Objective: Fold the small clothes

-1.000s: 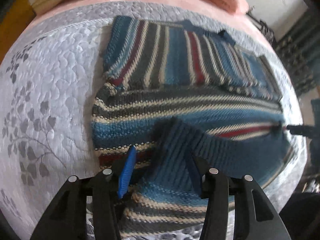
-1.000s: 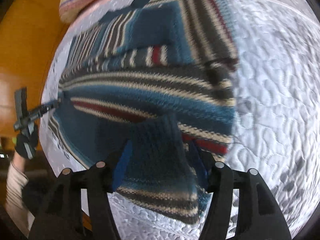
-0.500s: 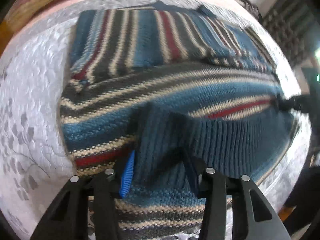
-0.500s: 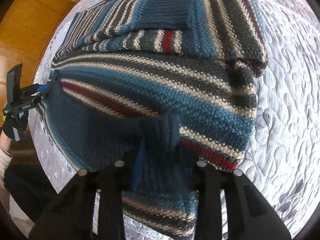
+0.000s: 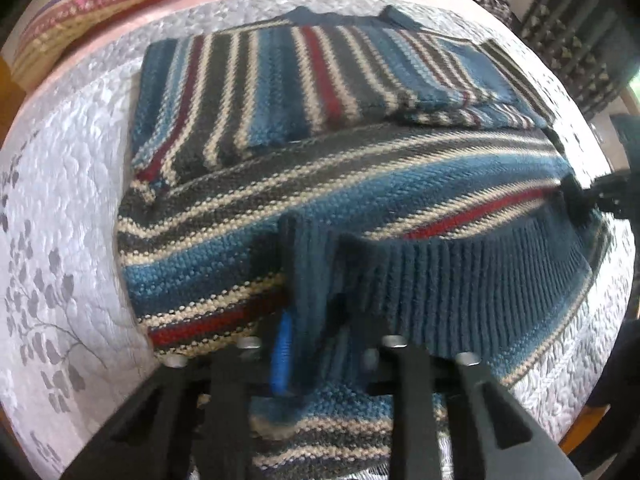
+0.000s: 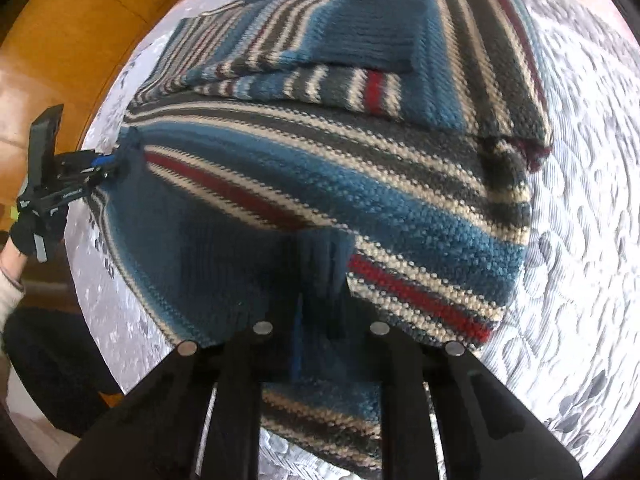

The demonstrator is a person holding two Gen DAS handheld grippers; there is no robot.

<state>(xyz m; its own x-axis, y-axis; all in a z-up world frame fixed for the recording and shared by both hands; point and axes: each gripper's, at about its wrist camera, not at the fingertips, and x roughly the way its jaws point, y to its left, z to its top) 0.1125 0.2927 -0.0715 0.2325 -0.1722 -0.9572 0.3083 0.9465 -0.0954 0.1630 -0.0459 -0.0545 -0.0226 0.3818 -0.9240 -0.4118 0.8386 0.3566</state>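
Currently left gripper (image 5: 316,344) and right gripper (image 6: 320,320) each clamp the ribbed hem (image 5: 460,280) of the striped sweater (image 5: 340,184), lifted over the quilt (image 5: 68,168). Hem's long axis runs left-right; collar (image 5: 320,14) lies far, straight ahead.

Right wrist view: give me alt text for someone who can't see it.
The right tool is shut on the ribbed hem of a blue striped sweater, lifting it over the sweater's body on a grey quilted bedspread. At far left, the left tool pinches the hem's other corner.
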